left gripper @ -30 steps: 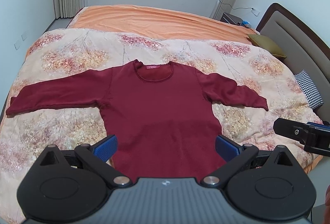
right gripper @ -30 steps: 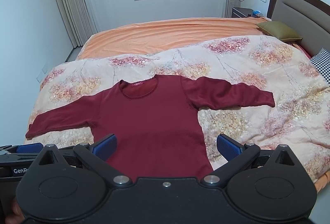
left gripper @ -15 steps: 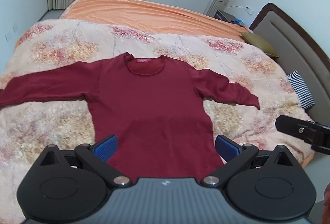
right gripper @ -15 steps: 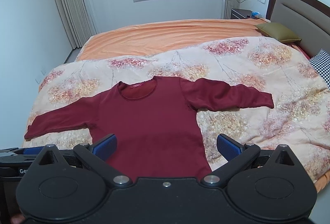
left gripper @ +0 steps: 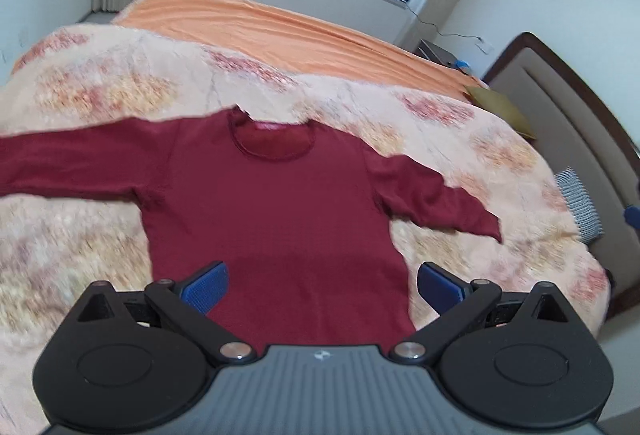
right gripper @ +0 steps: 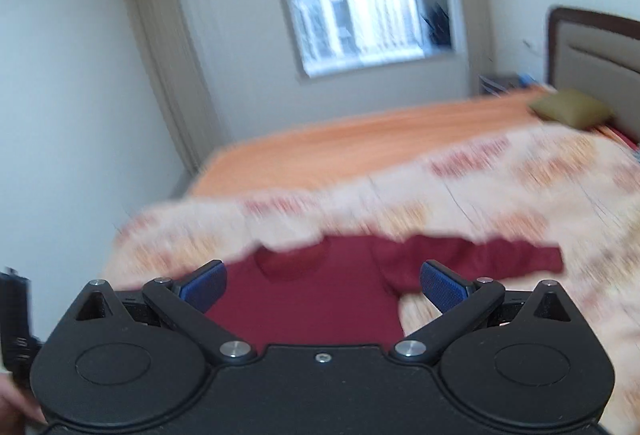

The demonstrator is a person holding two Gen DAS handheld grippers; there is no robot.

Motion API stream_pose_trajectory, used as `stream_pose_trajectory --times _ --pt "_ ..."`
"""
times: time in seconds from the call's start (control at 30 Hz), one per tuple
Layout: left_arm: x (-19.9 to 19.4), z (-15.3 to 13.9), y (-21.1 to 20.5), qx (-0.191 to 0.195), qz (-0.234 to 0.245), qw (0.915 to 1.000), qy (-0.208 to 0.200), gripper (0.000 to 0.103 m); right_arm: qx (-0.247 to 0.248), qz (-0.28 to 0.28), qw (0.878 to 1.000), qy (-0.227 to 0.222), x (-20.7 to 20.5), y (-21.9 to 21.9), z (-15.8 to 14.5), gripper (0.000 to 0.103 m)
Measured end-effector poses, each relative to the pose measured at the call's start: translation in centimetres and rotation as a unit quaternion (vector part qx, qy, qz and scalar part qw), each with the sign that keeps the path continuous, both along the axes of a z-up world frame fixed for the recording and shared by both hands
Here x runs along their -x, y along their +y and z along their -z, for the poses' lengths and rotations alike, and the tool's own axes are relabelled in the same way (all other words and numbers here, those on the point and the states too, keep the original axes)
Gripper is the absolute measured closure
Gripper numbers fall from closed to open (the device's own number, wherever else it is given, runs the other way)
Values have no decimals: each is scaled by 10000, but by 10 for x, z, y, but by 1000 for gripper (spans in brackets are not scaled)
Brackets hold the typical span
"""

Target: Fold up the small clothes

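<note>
A dark red long-sleeved knit top (left gripper: pixel 276 219) has a brighter red label inside its round neckline. Under it lies a pale peach quilt (left gripper: pixel 100 83) printed with blotchy pink, orange and yellow flower clusters. Past the quilt, a plain orange bedsheet (left gripper: pixel 256 19) shows faint ribbed stripes. An olive-green cushion (right gripper: pixel 572 109) sits by the beige padded headboard with dark brown wooden trim (left gripper: pixel 568 95), near a black-and-white houndstooth pillow (left gripper: pixel 580 203). Both tools are black, their fingers (left gripper: pixel 206 285) faced with textured blue pads (right gripper: pixel 442 285). The walls are white; the curtains are cream.
</note>
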State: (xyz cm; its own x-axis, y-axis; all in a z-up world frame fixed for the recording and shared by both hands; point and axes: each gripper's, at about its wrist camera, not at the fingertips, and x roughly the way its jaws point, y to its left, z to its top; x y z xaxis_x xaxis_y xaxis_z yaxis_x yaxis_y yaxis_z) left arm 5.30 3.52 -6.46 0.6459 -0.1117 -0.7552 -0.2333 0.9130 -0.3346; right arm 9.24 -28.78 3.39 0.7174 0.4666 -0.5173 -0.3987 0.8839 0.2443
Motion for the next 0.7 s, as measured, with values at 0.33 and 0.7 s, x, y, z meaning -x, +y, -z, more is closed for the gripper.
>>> stream_pose_trajectory --times 0.33,0.7 --pt "-115 11 59 -1629 -125 9856 -445 0 509 -1821 9813 360 -185 21 102 0" --pt "-252 145 152 -1519 1474 9773 -120 1 798 -3200 9408 780 -367 118 209 3"
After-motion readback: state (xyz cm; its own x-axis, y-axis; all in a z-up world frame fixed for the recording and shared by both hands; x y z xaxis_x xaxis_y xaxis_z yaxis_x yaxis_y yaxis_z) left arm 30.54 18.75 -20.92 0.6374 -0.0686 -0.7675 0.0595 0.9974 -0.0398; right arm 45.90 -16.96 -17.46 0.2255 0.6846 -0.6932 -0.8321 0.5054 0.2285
